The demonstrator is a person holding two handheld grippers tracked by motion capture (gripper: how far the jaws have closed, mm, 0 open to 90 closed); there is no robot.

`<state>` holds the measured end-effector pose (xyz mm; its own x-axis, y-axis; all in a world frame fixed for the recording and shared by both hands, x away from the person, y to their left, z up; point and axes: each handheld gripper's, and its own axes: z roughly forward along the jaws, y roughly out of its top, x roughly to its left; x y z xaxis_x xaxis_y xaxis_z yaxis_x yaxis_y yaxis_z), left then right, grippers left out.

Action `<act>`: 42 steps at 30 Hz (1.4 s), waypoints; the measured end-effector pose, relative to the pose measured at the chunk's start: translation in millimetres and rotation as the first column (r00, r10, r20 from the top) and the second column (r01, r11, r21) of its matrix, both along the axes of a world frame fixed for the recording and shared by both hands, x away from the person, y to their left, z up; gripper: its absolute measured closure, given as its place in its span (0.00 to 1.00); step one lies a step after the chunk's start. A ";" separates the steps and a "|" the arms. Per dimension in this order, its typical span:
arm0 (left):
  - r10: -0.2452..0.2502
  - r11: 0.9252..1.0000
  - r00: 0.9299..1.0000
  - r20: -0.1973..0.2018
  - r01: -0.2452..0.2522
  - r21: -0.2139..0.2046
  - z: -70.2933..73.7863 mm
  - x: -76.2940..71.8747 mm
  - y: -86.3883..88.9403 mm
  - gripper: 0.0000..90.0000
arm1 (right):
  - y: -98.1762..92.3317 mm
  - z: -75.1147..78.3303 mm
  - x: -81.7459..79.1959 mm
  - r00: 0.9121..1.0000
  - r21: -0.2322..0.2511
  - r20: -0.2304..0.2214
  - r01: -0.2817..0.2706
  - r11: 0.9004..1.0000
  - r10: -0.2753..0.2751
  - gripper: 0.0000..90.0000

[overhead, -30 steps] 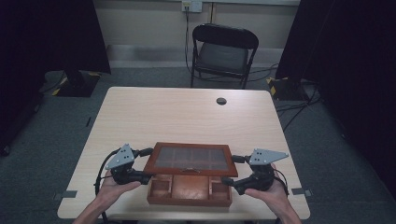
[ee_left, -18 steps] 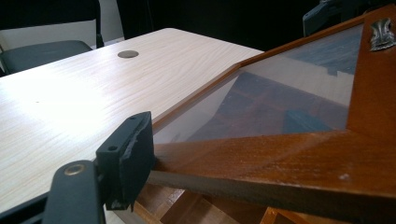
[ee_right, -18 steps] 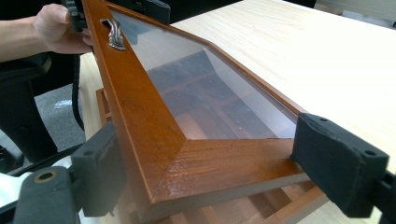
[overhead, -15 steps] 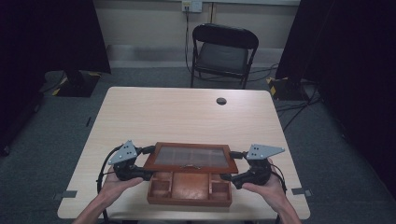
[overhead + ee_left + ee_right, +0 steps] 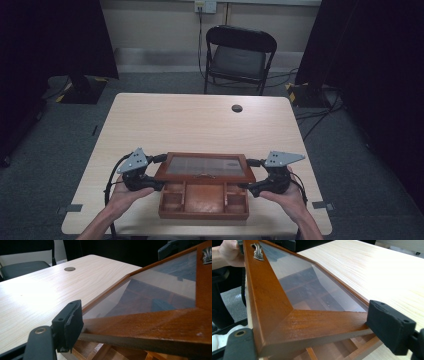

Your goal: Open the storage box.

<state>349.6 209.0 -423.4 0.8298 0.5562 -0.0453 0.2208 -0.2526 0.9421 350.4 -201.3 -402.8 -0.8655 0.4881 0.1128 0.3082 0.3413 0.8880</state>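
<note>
A brown wooden box [image 5: 202,214] with open compartments sits near the table's front edge. Its glass-paned lid [image 5: 205,167] is raised at the front and slopes over the box. My left gripper [image 5: 151,181] is shut on the lid's left frame edge. In the left gripper view one black pad [image 5: 68,323] presses the lid [image 5: 150,326]; the other jaw is hidden below it. My right gripper [image 5: 251,186] is shut on the lid's right edge. In the right gripper view its fingers [image 5: 390,327] clamp the lid's frame [image 5: 307,325], whose metal handle [image 5: 258,252] shows at the top.
The light wooden table [image 5: 200,125] stretches beyond the box, with a round dark cable hole [image 5: 237,108] near its far edge. A black chair [image 5: 239,57] stands behind the table. Dark curtains hang on both sides.
Both grippers have risen slightly and moved a little away from me, still holding the lid. The lid's front edge stands a bit higher over the box.
</note>
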 end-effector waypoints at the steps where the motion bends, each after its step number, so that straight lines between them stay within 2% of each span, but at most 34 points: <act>1: -0.001 1.000 1.000 0.001 0.001 -0.001 0.2 0.3 0.1 0.30 | -1.6 0.2 -0.2 1.000 0.003 0.004 -0.002 1.000 0.002 0.21; 8: -0.021 1.000 1.000 -0.008 0.021 -0.008 1.9 2.4 1.1 0.34 | -5.1 0.6 1.0 1.000 -0.007 0.016 0.013 1.000 -0.013 0.24; 9: -0.016 1.000 1.000 -0.009 0.015 -0.020 1.8 2.6 0.9 0.35 | -5.1 -0.5 4.1 1.000 -0.006 0.013 0.019 1.000 -0.019 0.25; 14: -0.011 0.999 1.000 -0.009 0.011 -0.030 2.2 3.9 1.1 0.38 | -4.2 -2.6 12.1 1.000 -0.011 0.006 0.030 0.999 -0.030 0.30; 15: -0.005 0.999 1.000 -0.007 0.004 -0.036 2.9 5.0 1.5 0.38 | -4.7 -3.3 16.4 0.999 -0.006 0.005 0.034 0.999 -0.033 0.34; 16: -0.005 0.999 1.000 -0.007 0.004 -0.036 2.9 5.0 1.5 0.39 | -4.7 -3.3 16.4 0.999 -0.006 0.005 0.034 0.999 -0.033 0.34; 17: -0.002 0.999 1.000 -0.007 0.002 -0.045 4.7 7.4 1.8 0.39 | -5.3 -2.7 18.9 0.999 0.009 0.014 0.029 1.000 -0.029 0.40; 18: -0.002 0.999 1.000 -0.007 0.002 -0.045 4.7 7.4 1.8 0.40 | -5.3 -2.7 18.9 0.999 0.009 0.014 0.029 1.000 -0.029 0.40; 19: 0.003 0.999 1.000 -0.002 -0.004 -0.040 7.8 9.4 1.9 0.40 | -5.3 -0.4 20.3 0.999 0.022 0.024 0.023 1.000 -0.023 0.46; 23: 0.008 0.999 1.000 0.007 -0.007 -0.042 11.4 12.6 1.3 0.42 | -5.4 3.2 24.2 0.999 0.033 0.033 0.023 0.999 -0.025 0.52; 28: 0.018 0.999 1.000 0.005 -0.018 -0.044 10.2 15.8 2.2 0.44 | -6.3 2.8 27.7 0.999 0.045 0.029 0.026 0.999 -0.027 0.53; 33: 0.025 0.998 1.000 0.001 -0.025 -0.063 10.4 20.2 3.3 0.47 | -6.3 7.3 33.2 0.999 0.045 0.018 0.035 0.998 -0.036 0.56; 34: 0.020 0.998 1.000 0.006 -0.020 -0.053 11.4 21.9 4.0 0.47 | -6.3 7.3 33.2 0.999 0.045 0.018 0.035 0.998 -0.036 0.56; 37: 0.042 0.997 0.999 0.001 -0.042 -0.066 13.1 26.5 4.1 0.48 | -6.4 9.4 36.9 0.999 0.061 0.019 0.044 0.997 -0.045 0.58; 39: 0.043 0.997 0.999 -0.002 -0.043 -0.066 13.0 27.6 4.9 0.48 | -7.0 9.8 38.6 0.998 0.068 0.021 0.050 0.996 -0.051 0.58; 40: 0.049 0.997 0.999 -0.002 -0.049 -0.052 12.9 28.6 5.9 0.48 | -7.0 9.8 38.6 0.998 0.068 0.021 0.050 0.996 -0.051 0.58; 42: 0.053 0.997 0.999 0.000 -0.053 -0.057 10.5 31.5 7.3 0.49 | -7.1 9.8 40.1 0.998 0.076 0.025 0.051 0.996 -0.053 0.59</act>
